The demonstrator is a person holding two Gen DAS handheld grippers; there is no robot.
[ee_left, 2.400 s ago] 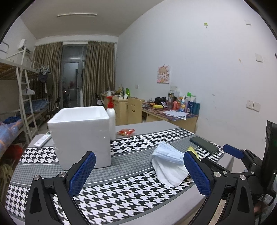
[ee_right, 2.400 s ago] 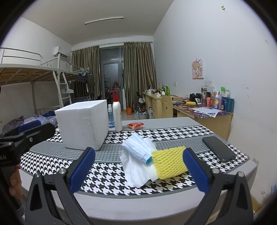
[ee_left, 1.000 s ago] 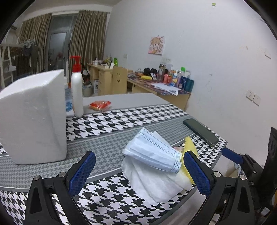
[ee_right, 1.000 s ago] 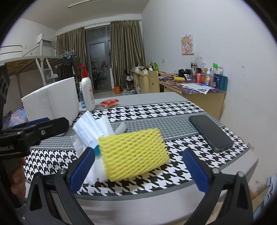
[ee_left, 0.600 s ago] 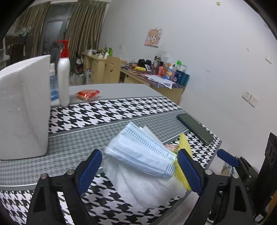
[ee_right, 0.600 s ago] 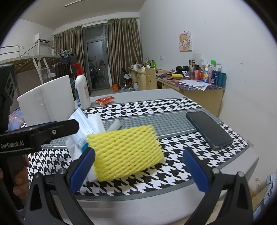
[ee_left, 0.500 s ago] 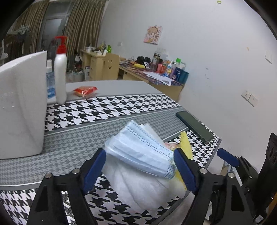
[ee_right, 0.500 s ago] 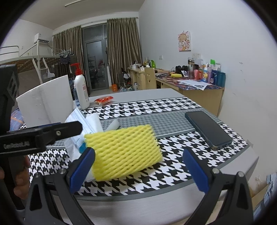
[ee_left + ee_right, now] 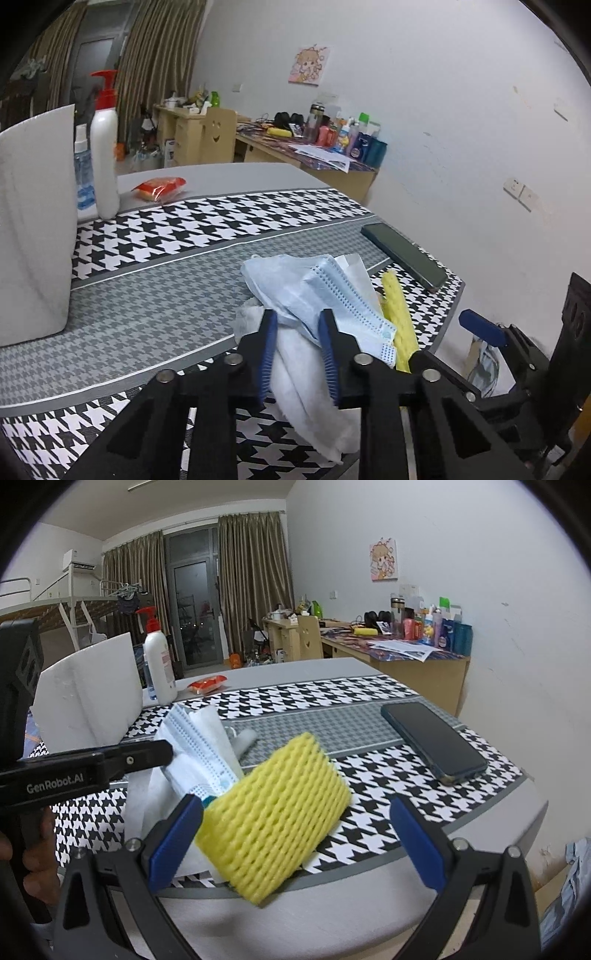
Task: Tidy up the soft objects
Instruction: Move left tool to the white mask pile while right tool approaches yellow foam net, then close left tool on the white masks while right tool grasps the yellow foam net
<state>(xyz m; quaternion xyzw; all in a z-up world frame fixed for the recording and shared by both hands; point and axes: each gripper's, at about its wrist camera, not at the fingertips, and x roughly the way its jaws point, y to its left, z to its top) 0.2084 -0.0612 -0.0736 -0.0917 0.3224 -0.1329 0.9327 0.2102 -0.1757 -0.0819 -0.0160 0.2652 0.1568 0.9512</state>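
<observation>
A pile of soft things lies near the table's front right corner: blue face masks (image 9: 314,284) on a white cloth (image 9: 306,376), with a yellow foam net (image 9: 277,827) leaning against them. My left gripper (image 9: 295,325) is closing on the pile. Its pads pinch the bunched masks and the cloth under them. In the right wrist view its finger (image 9: 147,757) reaches the masks (image 9: 195,746) from the left. My right gripper (image 9: 295,805) stands open, its pads either side of the tilted foam net without touching it.
A white foam box (image 9: 33,229) stands at the left of the houndstooth table runner (image 9: 207,229). Beside it are a pump bottle (image 9: 105,147) and a red packet (image 9: 159,186). A dark phone (image 9: 432,738) lies right of the pile. A cluttered desk (image 9: 417,653) lines the wall.
The left jaws went from wide open to narrow and now squeeze the masks and cloth, which have bunched up. The foam net has tipped toward the right gripper, which stayed open.
</observation>
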